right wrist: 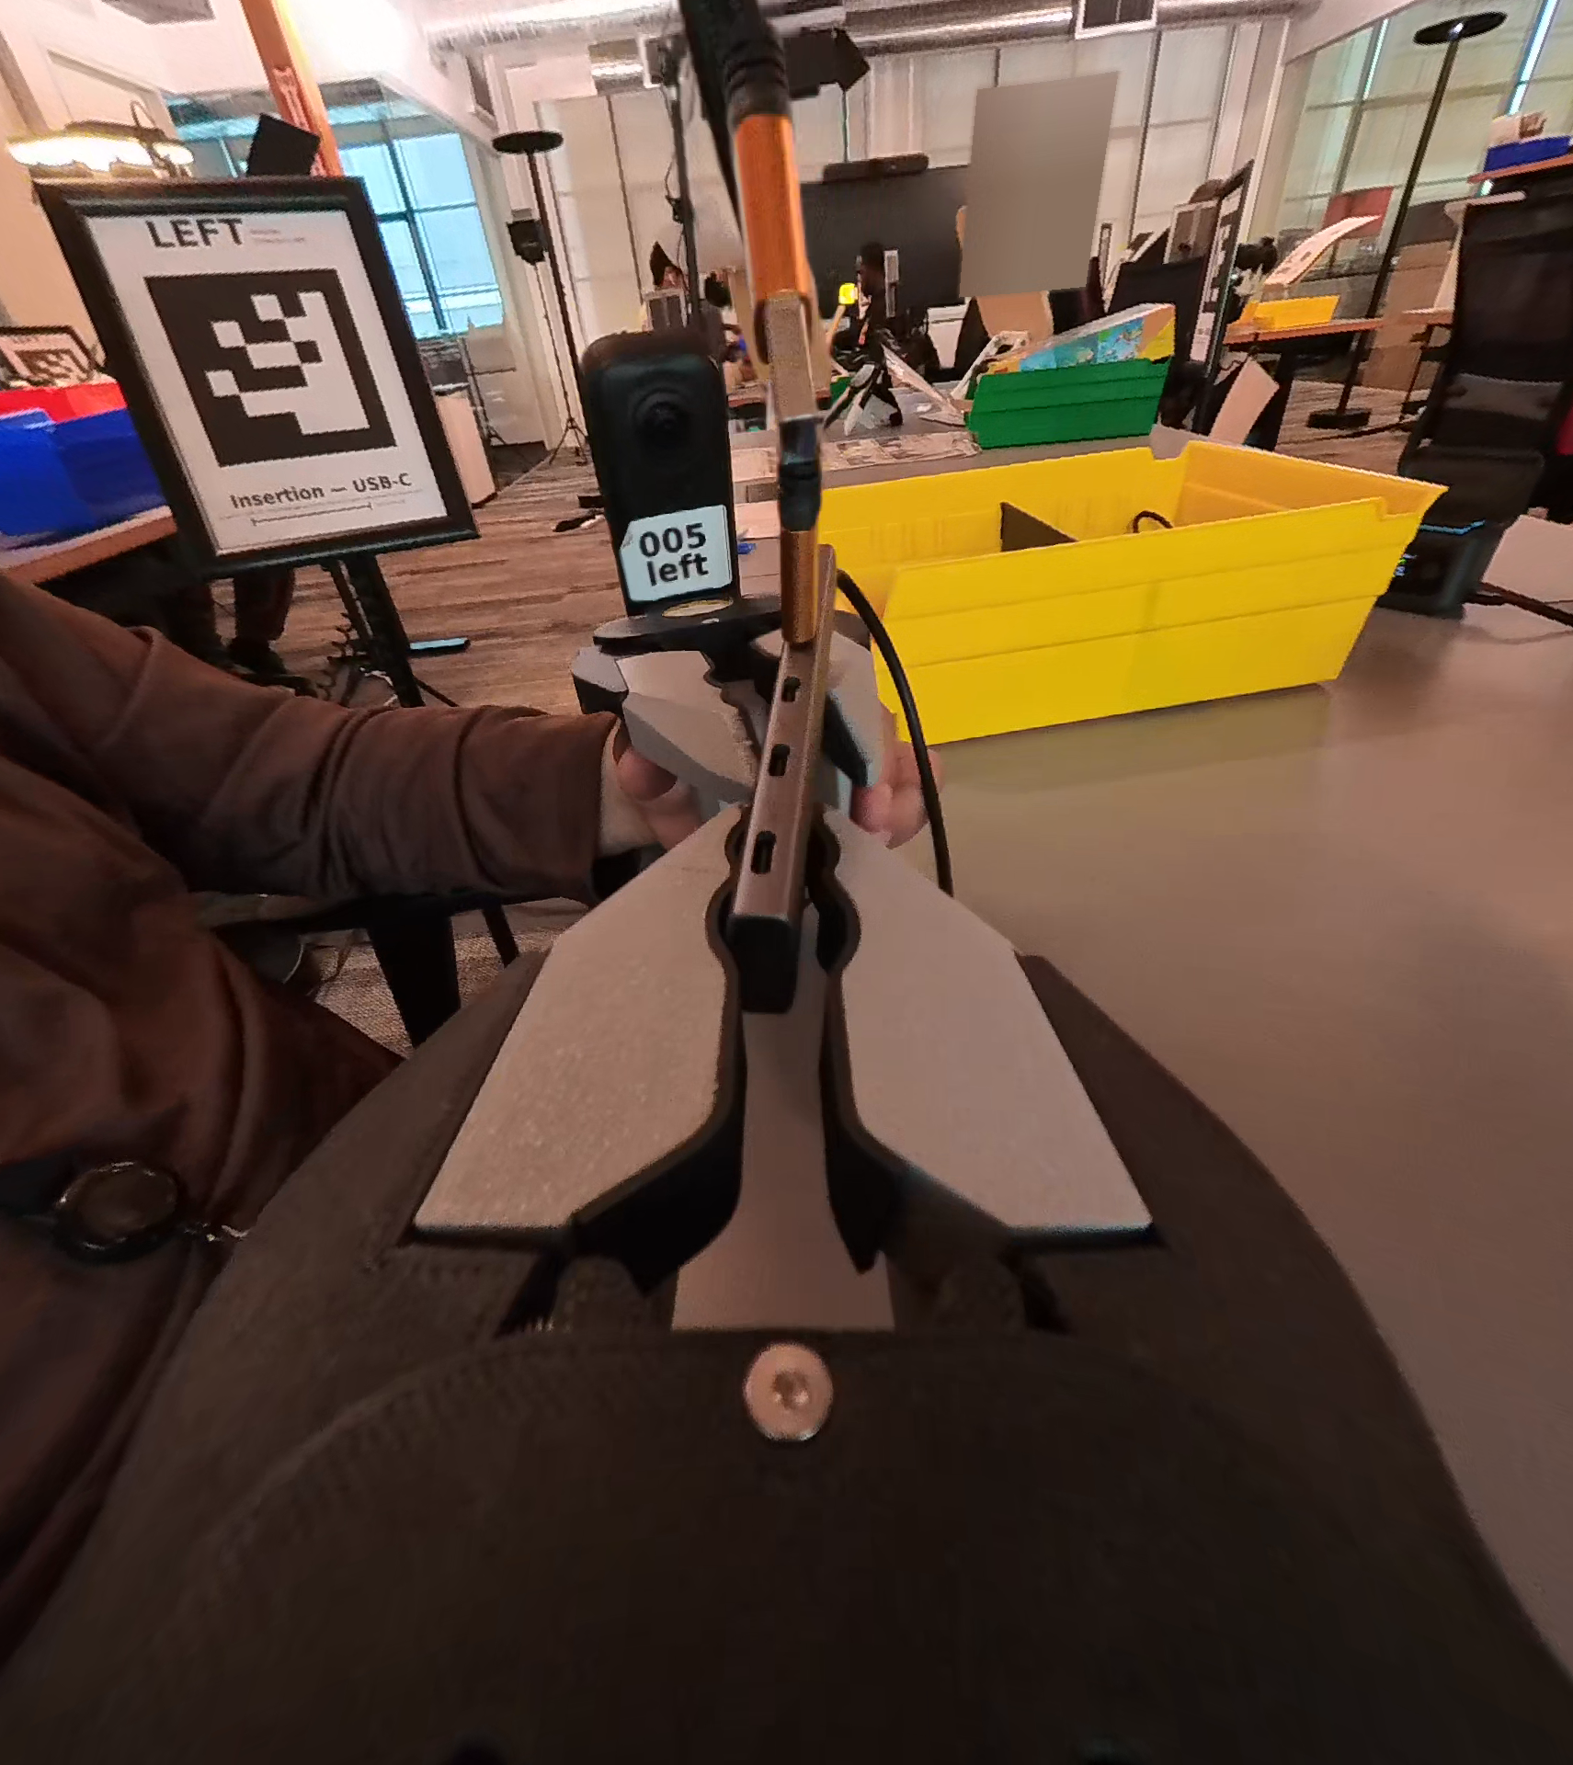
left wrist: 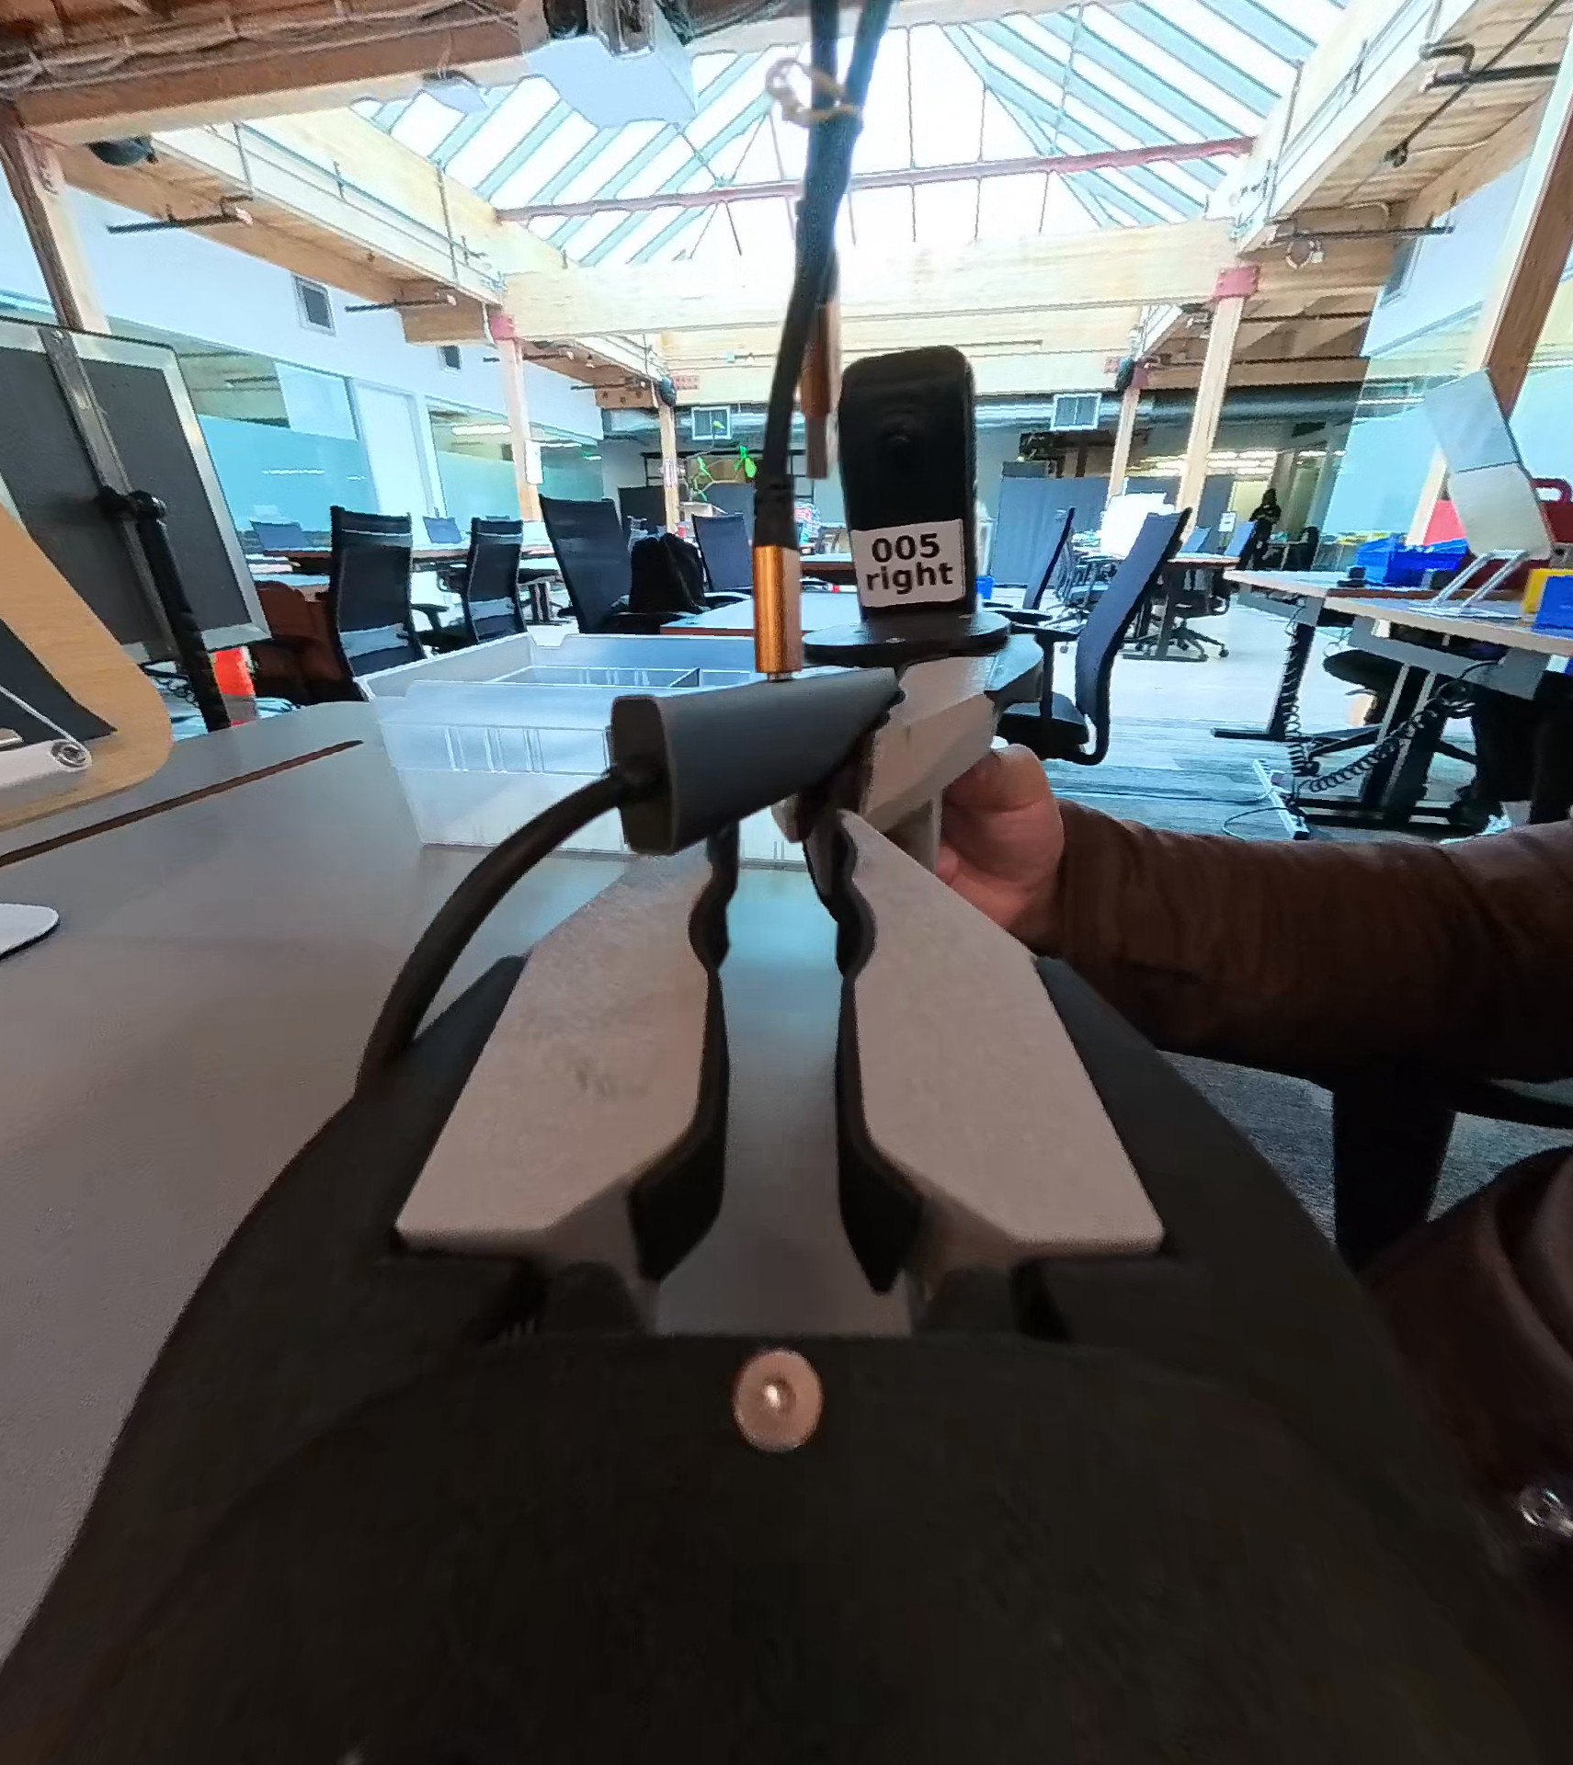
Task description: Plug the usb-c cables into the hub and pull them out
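A grey USB-C hub is held on edge above the table, ports up. My right gripper is shut on its near end. My left gripper grips its cable end; in the right wrist view its fingers flank the hub. The hub also shows in the left wrist view. Two cables hang from above. One orange plug sits in a top port of the hub and shows in the right wrist view. A second orange plug with a silver tip hangs free above it. The hub's own black cable loops down.
A grey table lies below. A yellow bin stands behind the hub, a clear plastic bin on the other side. A framed marker sign, a monitor and a small black device stand around. The tips of both grippers are at nearly the same place.
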Available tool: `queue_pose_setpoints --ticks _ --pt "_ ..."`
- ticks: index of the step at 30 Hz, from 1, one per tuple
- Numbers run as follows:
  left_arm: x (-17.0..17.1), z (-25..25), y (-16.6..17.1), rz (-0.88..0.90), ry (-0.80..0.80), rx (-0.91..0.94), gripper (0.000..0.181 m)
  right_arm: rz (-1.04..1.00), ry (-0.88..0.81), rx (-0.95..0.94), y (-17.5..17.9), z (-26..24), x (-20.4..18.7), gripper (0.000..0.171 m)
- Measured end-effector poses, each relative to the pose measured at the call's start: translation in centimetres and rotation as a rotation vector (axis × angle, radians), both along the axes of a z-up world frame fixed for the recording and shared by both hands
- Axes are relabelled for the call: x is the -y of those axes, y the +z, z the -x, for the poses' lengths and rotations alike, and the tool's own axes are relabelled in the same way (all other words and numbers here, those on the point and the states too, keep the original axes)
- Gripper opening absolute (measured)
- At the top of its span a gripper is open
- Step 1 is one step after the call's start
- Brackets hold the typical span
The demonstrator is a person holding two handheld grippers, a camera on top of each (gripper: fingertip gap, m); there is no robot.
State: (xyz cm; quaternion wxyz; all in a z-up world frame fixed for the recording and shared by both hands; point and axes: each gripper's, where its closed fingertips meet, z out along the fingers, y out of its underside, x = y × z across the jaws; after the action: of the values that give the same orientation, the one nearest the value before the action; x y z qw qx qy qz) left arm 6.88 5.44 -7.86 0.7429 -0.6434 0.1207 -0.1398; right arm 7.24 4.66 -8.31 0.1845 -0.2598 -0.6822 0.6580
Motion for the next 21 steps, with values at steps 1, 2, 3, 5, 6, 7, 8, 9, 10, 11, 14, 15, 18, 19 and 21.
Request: queue_pose_setpoints --ticks 1,2,3,5,6,7,8,9,10,11,14,15,18,19,21 --pt "0.0 0.0 0.0 -0.003 0.003 0.000 0.016 0.003 0.007 0.004 0.0 0.0 0.1 0.008" --pt "0.0 0.1 0.1 -0.007 0.006 0.003 0.018 0.004 0.018 0.013 -0.1 -0.1 0.2 0.008" --pt "0.0 0.2 0.2 -0.013 0.011 0.010 0.021 0.003 0.031 0.027 -0.4 -0.1 0.4 0.008" --pt "0.0 0.4 0.3 -0.018 0.021 0.023 0.027 -0.037 0.043 0.062 -1.4 0.0 1.0 0.008" --pt "0.0 0.4 0.3 -0.021 0.017 0.022 0.027 -0.077 0.049 0.079 -2.2 0.0 1.3 0.007" --pt "0.2 0.2 0.4 -0.028 0.003 0.013 0.026 -0.123 0.054 0.092 -3.0 0.0 1.7 0.005" --pt "0.4 -0.2 0.5 -0.036 -0.026 0.002 0.022 -0.161 0.054 0.095 -3.5 0.0 2.1 0.004" --pt "0.7 -0.7 0.6 -0.039 -0.062 -0.004 0.017 -0.179 0.052 0.088 -3.6 0.0 2.3 0.004" --pt "0.8 -1.0 0.8 -0.042 -0.085 -0.011 0.014 -0.180 0.048 0.082 -3.5 0.1 2.4 0.003" --pt "0.9 -1.1 0.8 -0.044 -0.091 -0.021 0.013 -0.169 0.042 0.080 -3.4 0.1 2.2 0.003" --pt "0.7 -1.4 0.4 -0.023 -0.099 -0.055 0.009 -0.133 0.028 0.100 -3.1 0.4 1.5 0.006" --pt "0.6 -1.4 0.2 -0.015 -0.099 -0.066 0.009 -0.125 0.024 0.104 -3.0 0.4 1.3 0.008" --pt "0.4 -1.1 0.0 0.006 -0.080 -0.075 0.008 -0.100 0.002 0.086 -2.5 0.6 0.6 0.013" --pt "0.3 -0.9 -0.2 0.020 -0.072 -0.072 0.008 -0.082 -0.009 0.066 -2.0 0.6 0.3 0.013" --pt "0.0 -0.5 -0.5 0.046 -0.055 -0.060 0.007 -0.025 -0.031 0.015 -0.6 0.4 -0.5 0.010"
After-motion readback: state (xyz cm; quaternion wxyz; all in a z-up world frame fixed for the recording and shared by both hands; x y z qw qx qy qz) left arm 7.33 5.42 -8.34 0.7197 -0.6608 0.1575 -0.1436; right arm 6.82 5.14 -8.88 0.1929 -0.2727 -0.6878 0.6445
